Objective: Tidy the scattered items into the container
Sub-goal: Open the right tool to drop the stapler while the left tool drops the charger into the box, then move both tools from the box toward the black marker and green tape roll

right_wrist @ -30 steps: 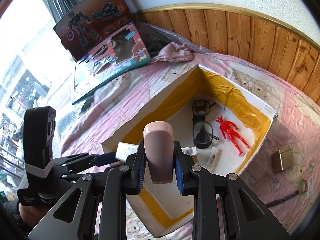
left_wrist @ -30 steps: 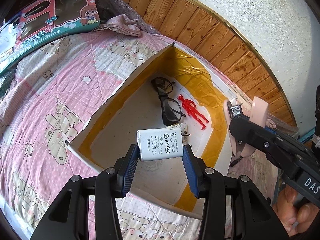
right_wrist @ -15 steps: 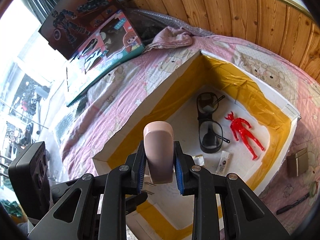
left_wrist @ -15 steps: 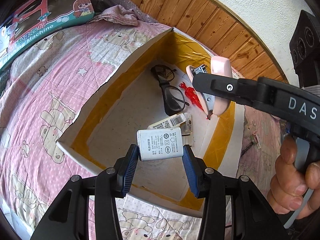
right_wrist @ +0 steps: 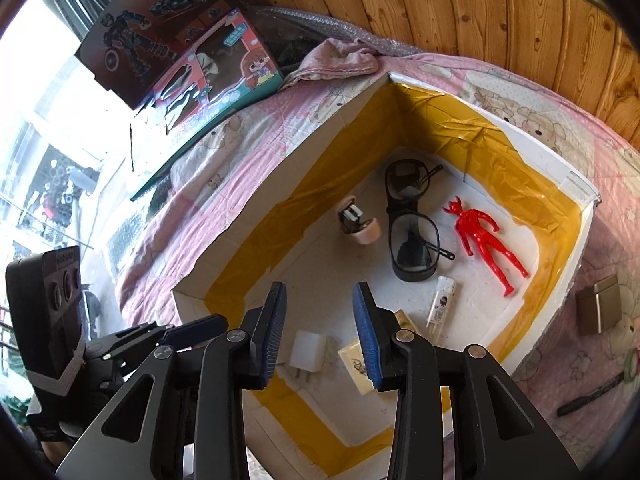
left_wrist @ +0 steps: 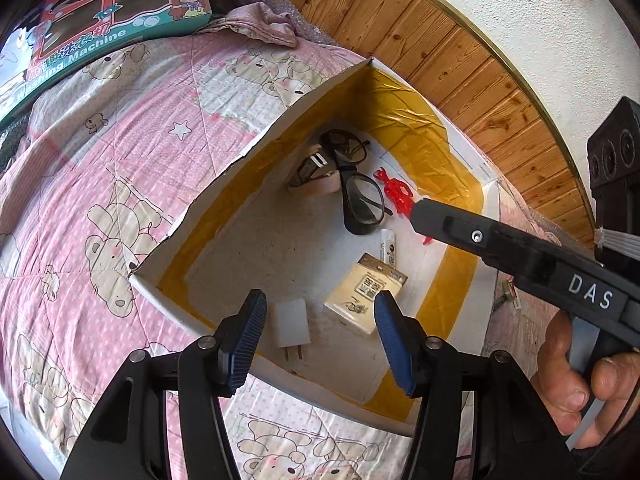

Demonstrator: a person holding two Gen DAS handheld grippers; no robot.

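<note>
Glasses [right_wrist: 412, 236], red figure [right_wrist: 484, 240] and charger [left_wrist: 292, 322] lie in box [left_wrist: 224, 176] beneath empty, spread left gripper [left_wrist: 318, 340] and right gripper [right_wrist: 320, 332]

box [right_wrist: 256, 216] centre floor: bare, passable | 12 o'clock: glasses [right_wrist: 412, 248], red figure [right_wrist: 482, 236] | 6 o'clock: charger [right_wrist: 306, 350], packet [right_wrist: 356, 362] block

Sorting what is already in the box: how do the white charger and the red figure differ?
The white charger is a small plain block with prongs; the red figure is long and limbed. The charger lies near the box's front wall, the figure near the far side. Both lie flat on the box floor, touched by neither gripper.
</note>
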